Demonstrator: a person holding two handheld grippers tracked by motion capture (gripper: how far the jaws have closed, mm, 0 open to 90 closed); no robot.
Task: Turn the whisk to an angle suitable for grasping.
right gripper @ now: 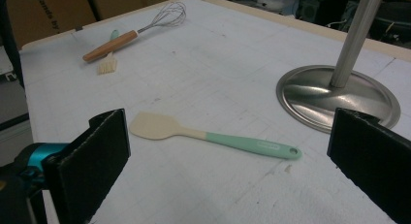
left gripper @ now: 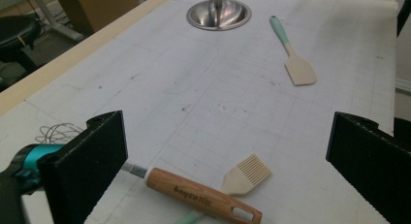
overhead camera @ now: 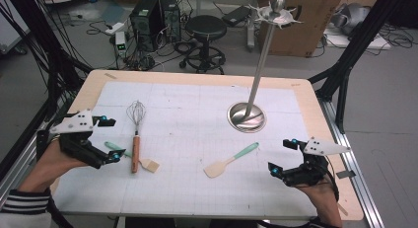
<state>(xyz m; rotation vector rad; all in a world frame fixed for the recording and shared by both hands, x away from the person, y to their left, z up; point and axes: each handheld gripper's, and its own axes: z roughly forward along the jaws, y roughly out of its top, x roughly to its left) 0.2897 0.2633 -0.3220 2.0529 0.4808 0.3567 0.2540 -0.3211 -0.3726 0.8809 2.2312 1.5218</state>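
High view: left gripper (overhead camera: pixel 109 139), jaws spread, sits beside the whisk (overhead camera: pixel 136 134); right gripper (overhead camera: pixel 281 157), jaws spread, near the spatula (overhead camera: pixel 230 160).

Left gripper view: the whisk's wooden handle (left gripper: pixel 203 201) reads "bayco…", overlying a pastry brush (left gripper: pixel 246 173).

Right gripper view: the spatula's green handle (right gripper: pixel 252 145) carries unreadable lettering beside the stand base (right gripper: pixel 310 95).

Around your desk, beyond the utensils

You had the desk (overhead camera: pixel 305 97) under a white gridded mat (overhead camera: pixel 197 109), and a steel stand (overhead camera: pixel 248 117) rose from its round base there. Behind it stood a black stool (overhead camera: pixel 205 28), computer towers (overhead camera: pixel 154 18) amid floor cables, and cardboard boxes (overhead camera: pixel 308 20).
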